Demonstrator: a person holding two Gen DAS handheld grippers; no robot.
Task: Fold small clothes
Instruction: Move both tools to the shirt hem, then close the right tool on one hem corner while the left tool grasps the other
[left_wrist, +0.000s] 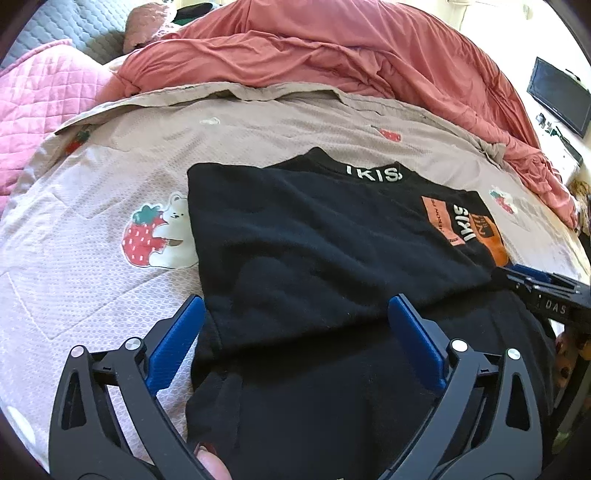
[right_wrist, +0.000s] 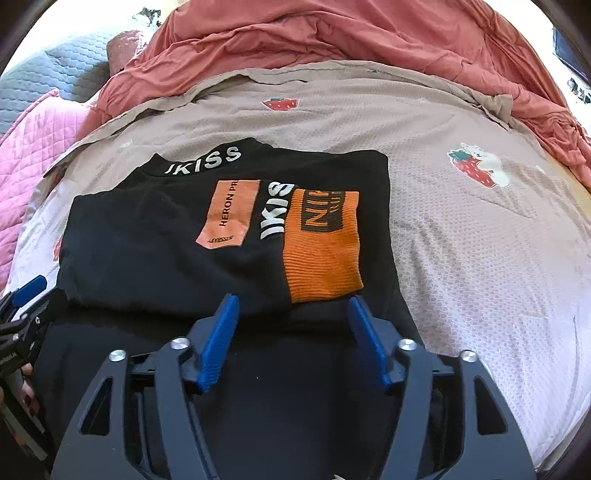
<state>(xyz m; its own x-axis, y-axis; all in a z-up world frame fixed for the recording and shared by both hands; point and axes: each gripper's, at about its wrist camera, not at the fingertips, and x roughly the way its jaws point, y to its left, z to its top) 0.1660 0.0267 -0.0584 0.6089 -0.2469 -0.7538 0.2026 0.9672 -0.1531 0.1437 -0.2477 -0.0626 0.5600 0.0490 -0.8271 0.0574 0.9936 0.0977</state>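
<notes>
A black sweatshirt (left_wrist: 314, 236) with white "IKISS" lettering and orange patches lies partly folded on the bed, sleeves folded in over the body. It also shows in the right wrist view (right_wrist: 147, 240), with an orange cuff (right_wrist: 323, 254) on top. My left gripper (left_wrist: 297, 306) is open, hovering over the sweatshirt's lower left part. My right gripper (right_wrist: 293, 306) is open and empty, just above the lower right part near the cuff. The right gripper shows at the right edge of the left wrist view (left_wrist: 546, 288); the left gripper shows at the left edge of the right wrist view (right_wrist: 26, 295).
The sweatshirt rests on a beige sheet (left_wrist: 92, 295) printed with strawberries and bears. A rumpled red duvet (left_wrist: 332, 55) is piled behind it. A pink quilt (left_wrist: 40, 103) lies at the far left. A dark screen (left_wrist: 557, 96) stands at the right.
</notes>
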